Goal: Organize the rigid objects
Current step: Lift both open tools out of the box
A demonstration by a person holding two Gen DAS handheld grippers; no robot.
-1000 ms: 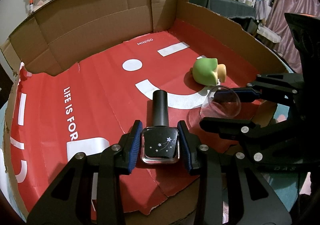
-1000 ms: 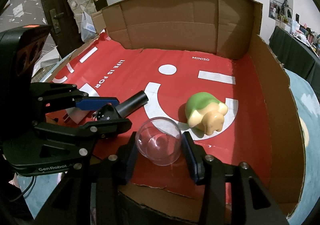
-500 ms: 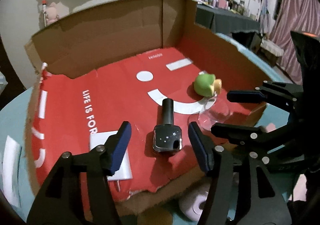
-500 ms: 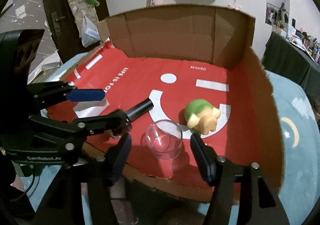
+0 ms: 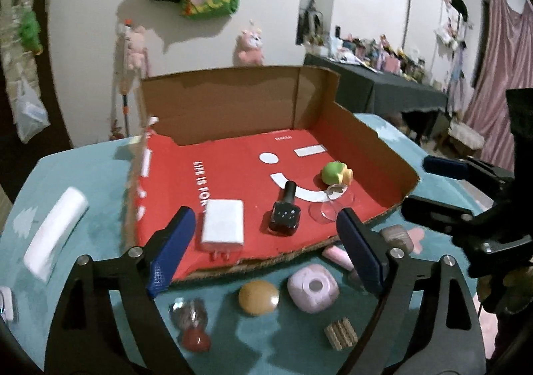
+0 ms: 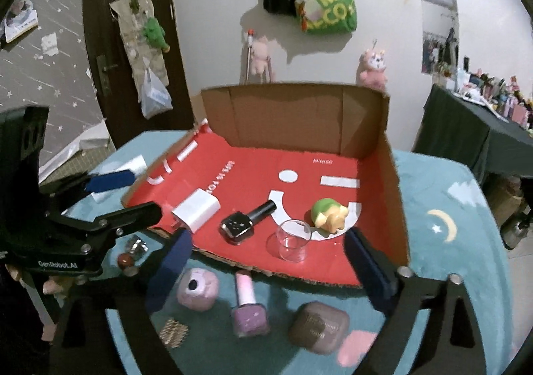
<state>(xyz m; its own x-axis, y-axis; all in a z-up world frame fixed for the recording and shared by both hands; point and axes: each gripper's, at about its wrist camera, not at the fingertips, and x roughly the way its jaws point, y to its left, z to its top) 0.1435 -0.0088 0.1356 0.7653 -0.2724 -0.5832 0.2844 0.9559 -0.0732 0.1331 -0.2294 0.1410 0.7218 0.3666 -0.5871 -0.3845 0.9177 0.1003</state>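
Lying inside the red-lined cardboard tray are four items judged already sorted: a white charger block, a black nail polish bottle, a clear glass cup and a green-and-yellow toy figure. Outside it on the teal cloth, a pink nail polish bottle, a pink rounded case, a brown case, a tan round piece and a small woven block are left to be placed. Nothing is pinched by the left gripper or the right gripper, whose jaws are opening wide
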